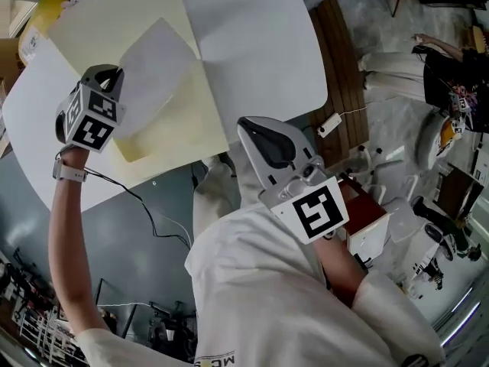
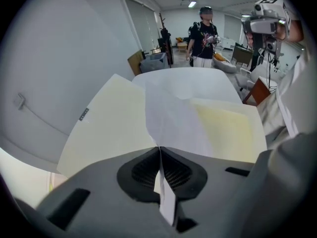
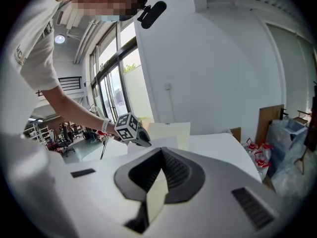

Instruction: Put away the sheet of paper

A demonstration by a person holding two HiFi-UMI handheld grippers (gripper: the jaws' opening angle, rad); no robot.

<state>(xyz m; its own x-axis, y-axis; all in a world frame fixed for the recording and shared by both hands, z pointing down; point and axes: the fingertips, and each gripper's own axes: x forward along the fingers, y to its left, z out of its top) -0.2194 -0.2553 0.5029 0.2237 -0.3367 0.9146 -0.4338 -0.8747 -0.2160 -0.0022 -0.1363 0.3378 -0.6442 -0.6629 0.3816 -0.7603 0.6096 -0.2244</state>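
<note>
The white sheet of paper (image 1: 157, 75) (image 2: 173, 123) is lifted over an open cream folder (image 1: 114, 21) (image 2: 109, 125) lying on the white table (image 1: 267, 52). My left gripper (image 1: 114, 75) (image 2: 159, 150) is shut on the sheet's near edge, at the table's left. My right gripper (image 1: 246, 125) (image 3: 157, 155) sits at the table's near edge, by the folder's lower corner. It is shut on a thin cream edge, apparently the folder's flap. In the right gripper view the left gripper (image 3: 131, 129) shows beyond the jaws, with the folder (image 3: 171, 132) standing behind it.
A wooden strip (image 1: 340, 60) borders the table on the right, with a small white adaptor (image 1: 330, 125) on a cable beside it. A red-brown box (image 1: 367, 205) and chairs stand on the floor to the right. A person (image 2: 203, 33) stands past the table's far end.
</note>
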